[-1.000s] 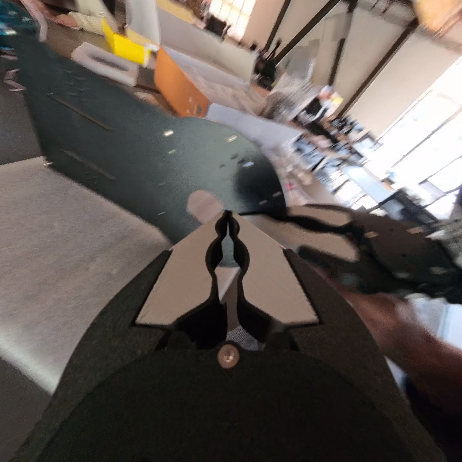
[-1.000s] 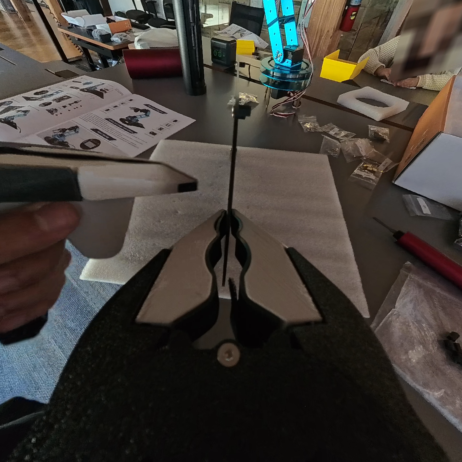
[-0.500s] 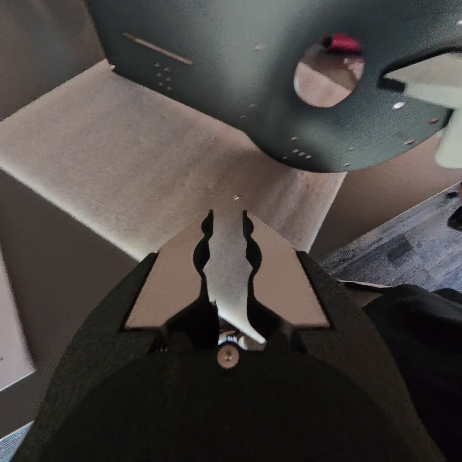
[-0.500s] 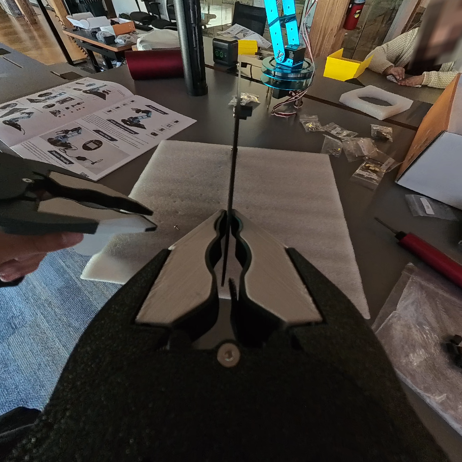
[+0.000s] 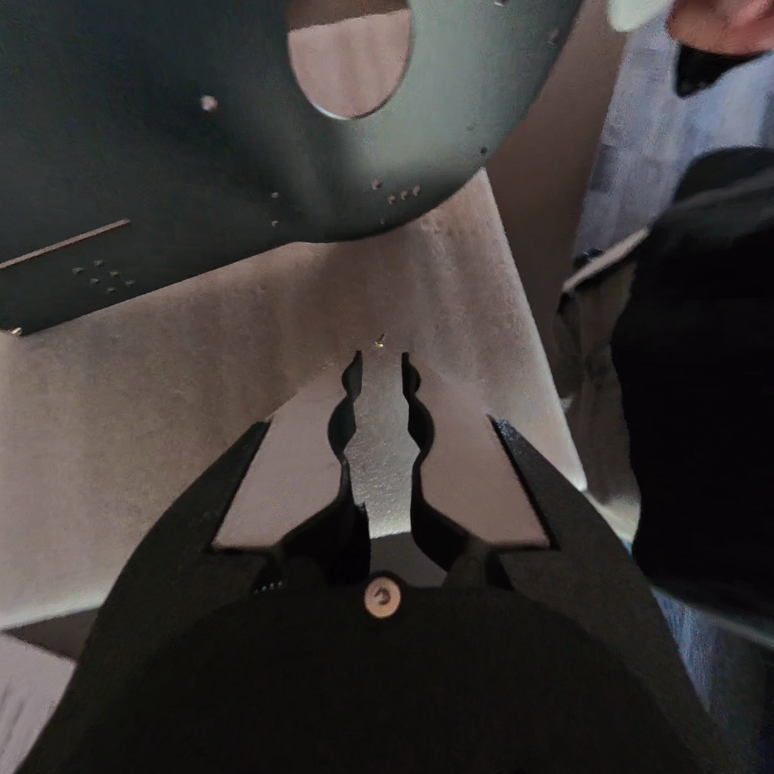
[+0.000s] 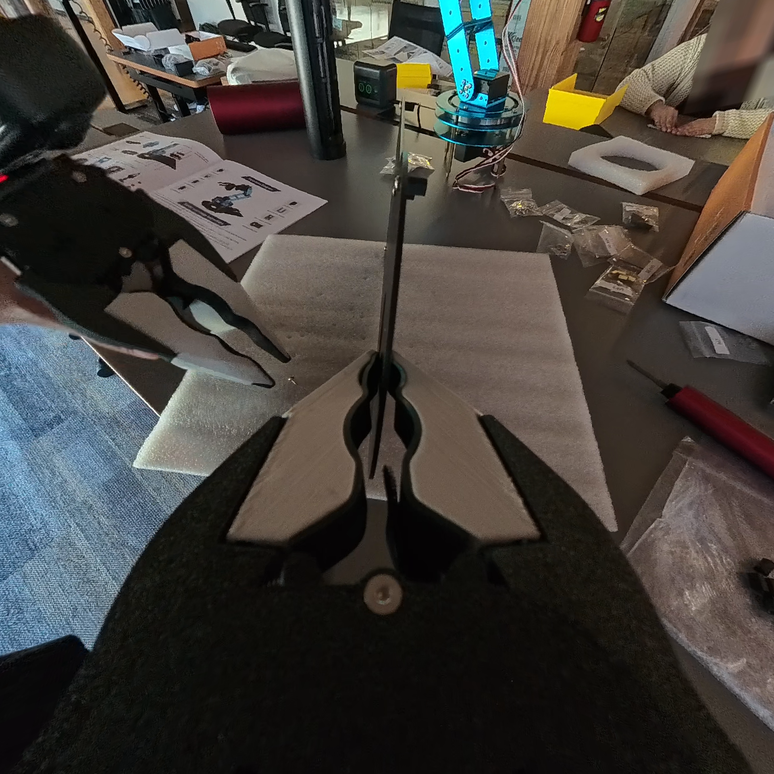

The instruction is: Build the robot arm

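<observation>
The right gripper (image 6: 382,368) is pinched tight on the near edge of a thin black metal plate (image 6: 391,268), held up on edge so its camera only sees a dark sliver running straight ahead from the tips. From the left gripper (image 5: 379,354) side you get the plate's broad face (image 5: 167,125) instead, with its big round hole, a slot and little drilled holes, hanging above and ahead of the tips.

The left one has its jaws spread a bit with nothing between them, tips low over the white foam sheet (image 6: 481,335). A tiny screw (image 5: 380,342) lies on the foam right ahead of the gap, not touching either finger as far as I can tell.

Other stuff: an open instruction booklet (image 6: 201,197) ahead-left of the right gripper, small parts bags (image 6: 586,238) ahead-right, a red-handled screwdriver (image 6: 720,423) off to the right past the foam, a cardboard box (image 6: 737,251) beyond that. Farther ahead there's a blue robot arm (image 6: 477,83), a yellow bin (image 6: 580,104) and a white foam ring (image 6: 628,165).
</observation>
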Motion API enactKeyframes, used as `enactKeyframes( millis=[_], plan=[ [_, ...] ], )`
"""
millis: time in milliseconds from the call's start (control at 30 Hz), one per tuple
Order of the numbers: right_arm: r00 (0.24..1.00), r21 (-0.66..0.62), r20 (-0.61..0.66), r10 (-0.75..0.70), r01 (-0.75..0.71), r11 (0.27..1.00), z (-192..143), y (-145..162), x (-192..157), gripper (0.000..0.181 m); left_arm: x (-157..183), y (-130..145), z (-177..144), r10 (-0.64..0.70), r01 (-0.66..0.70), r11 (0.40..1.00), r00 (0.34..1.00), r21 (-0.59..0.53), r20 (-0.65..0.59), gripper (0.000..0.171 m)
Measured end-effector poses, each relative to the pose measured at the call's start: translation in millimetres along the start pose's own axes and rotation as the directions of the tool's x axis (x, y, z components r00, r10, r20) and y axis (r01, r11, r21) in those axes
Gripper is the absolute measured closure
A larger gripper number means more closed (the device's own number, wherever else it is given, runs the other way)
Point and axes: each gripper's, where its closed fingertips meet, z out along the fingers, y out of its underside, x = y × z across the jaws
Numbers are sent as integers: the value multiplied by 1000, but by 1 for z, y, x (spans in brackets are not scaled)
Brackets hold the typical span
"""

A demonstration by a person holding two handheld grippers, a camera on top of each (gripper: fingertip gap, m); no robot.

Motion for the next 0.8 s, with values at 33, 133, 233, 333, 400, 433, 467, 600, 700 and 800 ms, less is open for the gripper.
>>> enactKeyframes(
  millis=[33, 133, 233, 333, 400, 433, 467, 600, 700, 800],
  plan=[
    [1000, 1, 0, -5, 5, 1000, 0, 0, 0, 180, 1, 1, -1, 29, -29, 1000, 998, -2, -47, 154],
    [1000, 4, -3, 5, -5, 1000, 0, 0, 0, 180, 0, 3, 0, 86, -89, 996, 987, -19, -133, 154],
    [1000, 8, -7, 9, -9, 1000, 0, 0, 1, 181, 0, 2, 2, 112, -118, 993, 976, -21, -185, 154],
    [1000, 10, -9, 18, -18, 1000, 0, 0, 2, 180, -4, 0, 4, 147, -152, 988, 972, -12, -184, 158],
    [1000, 10, -10, 21, -21, 1000, 0, 0, 2, 180, -7, 2, 5, 174, -181, 983, 970, -23, -171, 158],
    [1000, 9, -11, 20, -20, 1000, 0, -1, 2, 180, -8, 1, 6, 187, -192, 981, 968, -16, -169, 158],
    [1000, 9, -12, 17, -17, 1000, 1, -1, 2, 180, -7, -1, 6, 197, -201, 980, 965, -6, -172, 158],
    [1000, 8, -15, 10, -10, 1000, 2, -1, 1, 181, -2, 0, 5, 213, -221, 975, 952, -9, -219, 158],
    [1000, 7, -15, 8, -8, 1000, 2, -1, 0, 180, 1, -1, 5, 204, -211, 978, 947, -1, -247, 158],
    [1000, 6, -16, 8, -8, 1000, 3, -2, 0, 180, 0, -2, 8, 201, -207, 978, 948, 2, -249, 160]
  ],
)
